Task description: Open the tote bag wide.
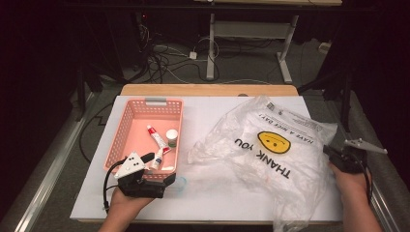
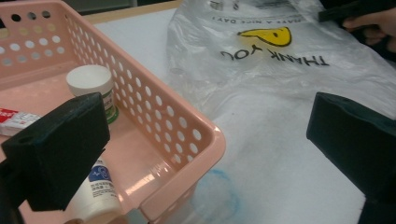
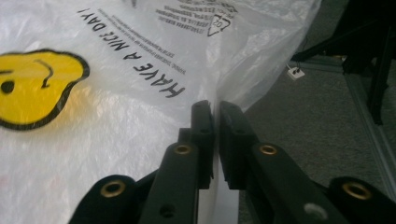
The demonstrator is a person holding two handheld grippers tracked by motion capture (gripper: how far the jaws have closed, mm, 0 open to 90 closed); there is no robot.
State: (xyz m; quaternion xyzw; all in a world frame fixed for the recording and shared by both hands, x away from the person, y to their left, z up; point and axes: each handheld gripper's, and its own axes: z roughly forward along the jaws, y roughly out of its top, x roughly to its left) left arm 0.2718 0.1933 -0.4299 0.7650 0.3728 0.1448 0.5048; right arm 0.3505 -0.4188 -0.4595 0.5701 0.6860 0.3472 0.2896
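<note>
Plastic bag [image 1: 270, 150] lies flat, right of the pink basket [image 1: 126, 126]. Right gripper [image 3: 215, 112] clamped on bag's far-right edge; left gripper [image 2: 205, 140] jaws apart, straddling basket's near-right corner.

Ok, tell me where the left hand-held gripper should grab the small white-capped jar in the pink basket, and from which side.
Probably grip the jar across its round body just under the white cap, coming straight down from above. It stands upright near the pink basket's right wall, so a sideways approach would likely hit the wall; the top is free. The left hand-held gripper is open near the basket's front corner.
</note>
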